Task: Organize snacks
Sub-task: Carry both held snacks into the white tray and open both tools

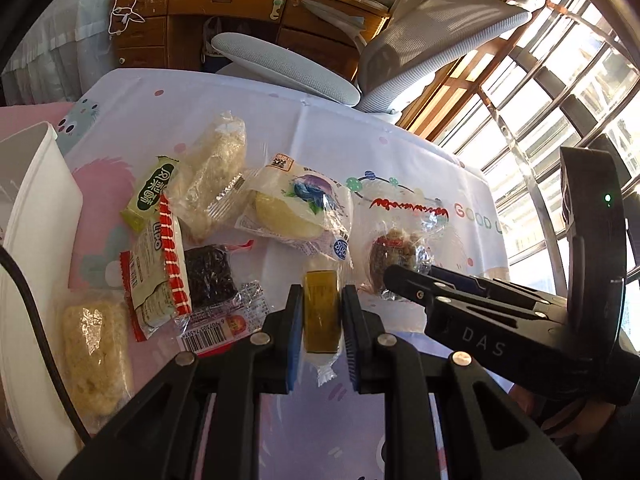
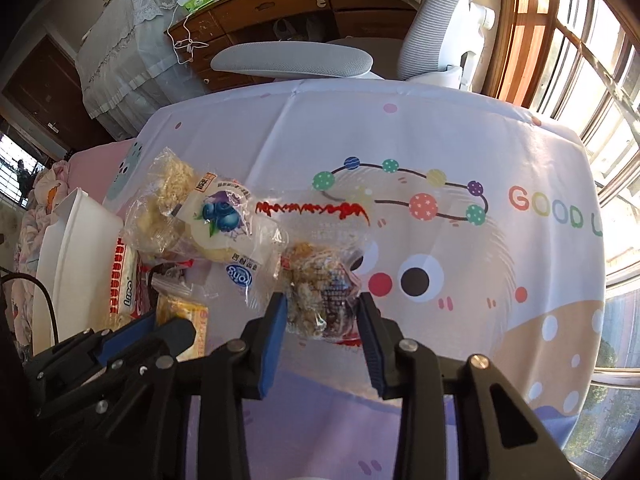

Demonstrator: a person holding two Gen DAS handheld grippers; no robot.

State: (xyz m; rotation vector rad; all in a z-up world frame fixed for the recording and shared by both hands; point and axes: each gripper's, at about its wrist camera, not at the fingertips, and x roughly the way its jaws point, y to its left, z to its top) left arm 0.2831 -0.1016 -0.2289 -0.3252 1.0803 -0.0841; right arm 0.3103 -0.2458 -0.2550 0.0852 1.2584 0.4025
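The table [image 2: 440,128], under its cartoon cloth, carries a loose heap of wrapped snacks toward its left half, with a white bin [image 1: 36,216] at the left edge — likely where they are meant to go. Behind stand an office chair [image 1: 420,48] and a wooden desk [image 1: 224,4], well clear of the work.

The left gripper [image 1: 322,312] has its pads pressed against a small yellow bar [image 1: 322,308] in clear wrap. The right gripper [image 2: 322,312] sits around a brown nutty cake [image 2: 320,296], jaws close on both sides, though whether they truly pinch it I cannot tell.

To do this well, I'd lift each straight up before swinging left — the blueberry bun [image 1: 296,208] lies just behind both and its loose wrapper could drag. The red-striped packet [image 1: 160,264] and dark bar [image 1: 208,276] crowd the path to the bin.
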